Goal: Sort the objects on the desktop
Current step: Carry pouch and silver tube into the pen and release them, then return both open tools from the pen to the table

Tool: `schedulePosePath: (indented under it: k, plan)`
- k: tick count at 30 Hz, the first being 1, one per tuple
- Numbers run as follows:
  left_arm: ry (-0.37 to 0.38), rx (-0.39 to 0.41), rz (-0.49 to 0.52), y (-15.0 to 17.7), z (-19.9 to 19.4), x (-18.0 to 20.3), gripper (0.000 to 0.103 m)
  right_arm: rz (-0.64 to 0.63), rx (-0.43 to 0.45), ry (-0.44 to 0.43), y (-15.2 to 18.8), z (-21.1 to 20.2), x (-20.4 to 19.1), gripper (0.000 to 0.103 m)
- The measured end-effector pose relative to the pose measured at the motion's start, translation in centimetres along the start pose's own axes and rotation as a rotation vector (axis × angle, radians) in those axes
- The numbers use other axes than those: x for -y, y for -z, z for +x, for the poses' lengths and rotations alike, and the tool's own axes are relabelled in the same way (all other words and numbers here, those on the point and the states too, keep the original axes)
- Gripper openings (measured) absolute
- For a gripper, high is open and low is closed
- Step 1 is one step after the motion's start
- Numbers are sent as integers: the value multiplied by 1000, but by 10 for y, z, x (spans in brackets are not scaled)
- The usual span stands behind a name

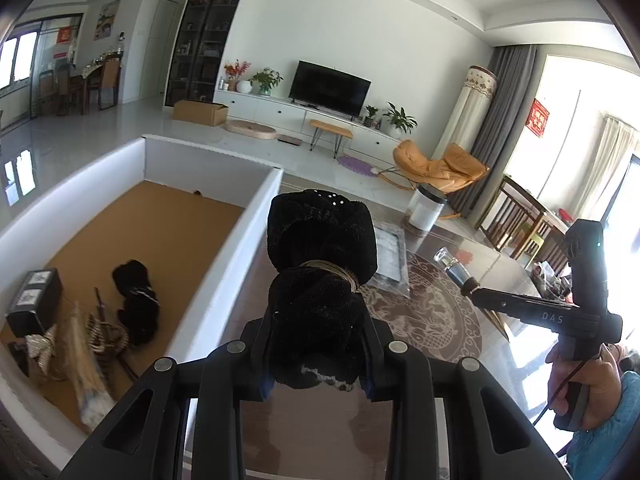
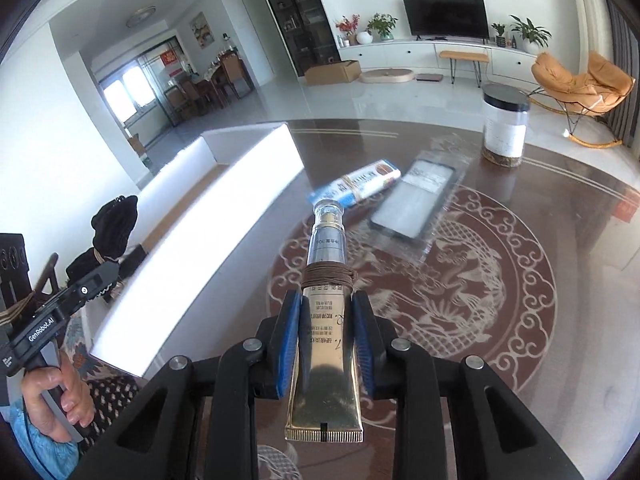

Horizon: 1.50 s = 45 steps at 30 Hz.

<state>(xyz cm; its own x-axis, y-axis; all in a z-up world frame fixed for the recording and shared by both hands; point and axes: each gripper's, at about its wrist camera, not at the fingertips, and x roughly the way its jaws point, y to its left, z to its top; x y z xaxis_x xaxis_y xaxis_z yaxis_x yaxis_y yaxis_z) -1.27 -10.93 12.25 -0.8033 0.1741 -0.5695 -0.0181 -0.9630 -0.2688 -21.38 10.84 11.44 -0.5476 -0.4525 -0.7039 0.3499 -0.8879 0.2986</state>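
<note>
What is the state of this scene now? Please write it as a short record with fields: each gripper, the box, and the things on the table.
left gripper: shut on a black velvet bundle tied with cord, held beside the box
right gripper: shut on a gold tube with a clear cap
box: white walls, brown floor; already holds another black bundle, a small dark box and some tied items
table: carries a blue-and-white packet, a flat item in clear plastic and a jar with a black lid
</note>
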Motion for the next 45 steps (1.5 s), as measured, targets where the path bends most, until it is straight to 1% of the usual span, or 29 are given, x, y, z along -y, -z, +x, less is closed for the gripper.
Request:
schedulePosePath:
  k: [3, 6, 9, 12, 14, 17, 19, 22, 23, 25, 26, 27, 28, 29, 31, 33, 34, 36, 38, 40, 42, 44, 45]
  plan:
    - [-82, 11, -20, -20, -17, -40, 31, -45, 22, -82, -27, 11, -44, 27]
    - [-171, -7, -37, -33, -25, -81, 31, -87, 29, -174, -51, 29, -94, 27]
    - [-232, -51, -60, -39, -19, -116, 31, -130, 13, -250, -64, 55, -148, 27]
    - [-278, -120, -93, -38, 0, -146, 31, -152, -28, -307, -65, 92, -195, 27]
    - [-305, -172, -112, -36, 17, -163, 31, -157, -67, -320, -65, 122, -219, 27]
    - [-353, -246, -129, -35, 39, -185, 31, -197, -112, -294, -61, 163, -247, 27]
    - [-369, -273, -134, -34, 48, -195, 31, -215, -133, -280, -56, 185, -260, 27]
    - [-398, -297, -117, -32, 57, -200, 31, -219, -155, -279, -47, 210, -273, 27]
    - [-410, -308, -116, -30, 60, -201, 33, -218, -158, -284, -44, 216, -275, 27]
    - [-431, -335, -133, -27, 64, -203, 39, -220, -164, -297, -40, 226, -280, 28]
    - [-442, -349, -147, -24, 66, -207, 49, -217, -169, -302, -38, 229, -280, 29]
    - [-450, -354, -158, -23, 67, -208, 55, -209, -172, -310, -37, 232, -281, 29]
    - [-454, -353, -171, -21, 65, -211, 63, -198, -171, -321, -37, 232, -280, 34]
    - [-453, -340, -186, -21, 61, -213, 68, -191, -163, -332, -37, 230, -278, 38]
    - [-457, -304, -201, -22, 53, -214, 69, -192, -137, -342, -37, 221, -275, 41]
    - [-464, -283, -206, -23, 46, -212, 70, -192, -106, -343, -40, 210, -269, 41]
    - [-466, -275, -210, -22, 43, -210, 70, -187, -90, -344, -42, 204, -264, 44]
    - [-457, -251, -215, -24, 36, -204, 70, -173, -50, -341, -48, 189, -252, 54]
    - [-448, -215, -201, -27, 27, -193, 70, -162, 2, -323, -51, 172, -237, 74]
    - [-443, -183, -174, -33, 19, -178, 70, -155, 53, -295, -54, 154, -218, 83]
    - [-422, -150, -145, -40, 11, -160, 70, -152, 86, -253, -53, 138, -196, 86]
    - [-391, -123, -115, -46, 4, -137, 72, -151, 105, -189, -48, 126, -171, 91]
    - [-372, -112, -98, -51, 1, -125, 73, -151, 113, -152, -44, 119, -156, 91]
